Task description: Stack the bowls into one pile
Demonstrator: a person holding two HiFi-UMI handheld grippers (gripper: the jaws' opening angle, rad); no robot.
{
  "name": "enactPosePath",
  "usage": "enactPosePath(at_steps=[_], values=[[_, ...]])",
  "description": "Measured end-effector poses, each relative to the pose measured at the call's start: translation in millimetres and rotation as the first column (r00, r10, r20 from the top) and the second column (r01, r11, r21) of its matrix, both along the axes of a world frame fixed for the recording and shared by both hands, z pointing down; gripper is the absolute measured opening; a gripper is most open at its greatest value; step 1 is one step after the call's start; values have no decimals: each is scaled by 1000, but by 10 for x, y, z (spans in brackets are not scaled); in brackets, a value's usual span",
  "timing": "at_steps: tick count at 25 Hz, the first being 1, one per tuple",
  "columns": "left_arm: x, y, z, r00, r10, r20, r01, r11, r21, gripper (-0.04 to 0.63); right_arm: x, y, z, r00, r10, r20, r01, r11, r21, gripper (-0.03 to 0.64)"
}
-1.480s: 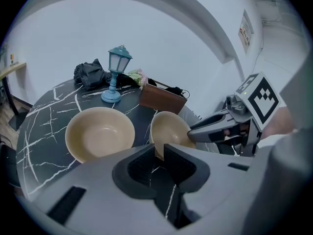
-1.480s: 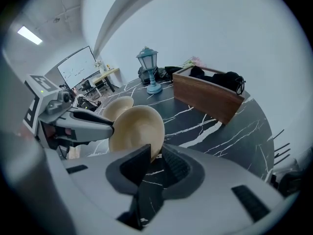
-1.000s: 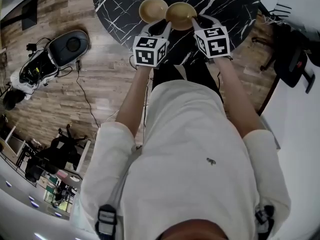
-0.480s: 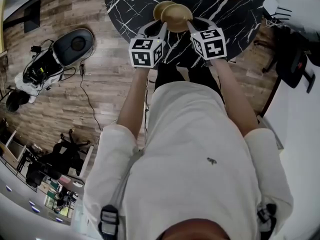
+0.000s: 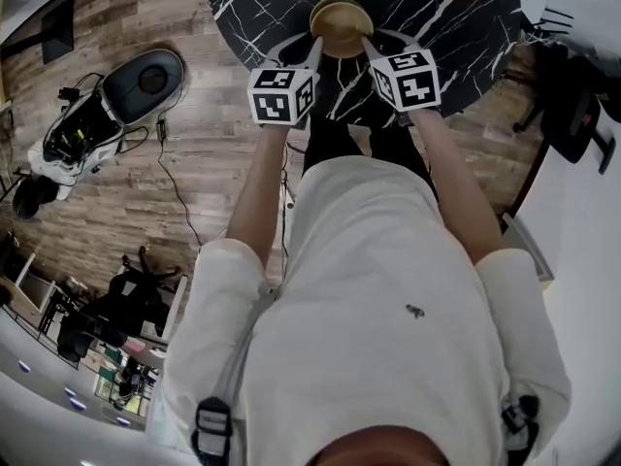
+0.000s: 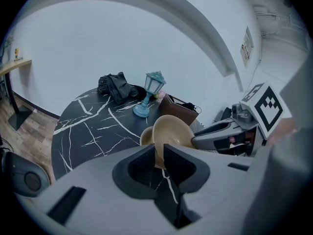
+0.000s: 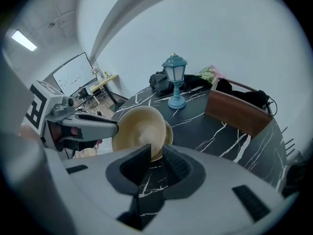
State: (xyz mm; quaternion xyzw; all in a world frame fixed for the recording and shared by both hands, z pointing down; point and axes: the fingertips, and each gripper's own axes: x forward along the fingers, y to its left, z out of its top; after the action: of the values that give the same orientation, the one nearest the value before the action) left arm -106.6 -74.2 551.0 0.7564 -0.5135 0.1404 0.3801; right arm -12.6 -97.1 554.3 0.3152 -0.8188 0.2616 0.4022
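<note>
Two tan bowls sit overlapped on the black marble table (image 5: 427, 17). The upper bowl (image 5: 343, 27) (image 6: 173, 131) (image 7: 138, 129) is tilted, and the lower bowl (image 5: 326, 8) (image 6: 145, 137) (image 7: 168, 132) peeks out behind it. My left gripper (image 5: 313, 45) (image 6: 159, 156) is shut on a bowl rim at the left side of the pair. My right gripper (image 5: 366, 43) (image 7: 155, 154) is at the right side. Its jaws are opening, and the upper bowl's rim stands loosely between them.
A blue lantern lamp (image 6: 150, 93) (image 7: 174, 80), a dark heap of cloth (image 6: 116, 87) and a brown chair back (image 7: 239, 112) are at the table's far side. On the wood floor to the left lie a grey device (image 5: 146, 81) and cables.
Both grippers moved farther over the table and closer together. The two bowls, side by side a second ago, now overlap, the right one on top of the left.
</note>
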Motion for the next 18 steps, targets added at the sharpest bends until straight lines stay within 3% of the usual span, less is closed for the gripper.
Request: enactPosePath(at_steps=[18], values=[[-5,-33,249,999,43,27,-42,998,-46,58,-48,-38,205,999,15,-38,-15,1000,-15,102]])
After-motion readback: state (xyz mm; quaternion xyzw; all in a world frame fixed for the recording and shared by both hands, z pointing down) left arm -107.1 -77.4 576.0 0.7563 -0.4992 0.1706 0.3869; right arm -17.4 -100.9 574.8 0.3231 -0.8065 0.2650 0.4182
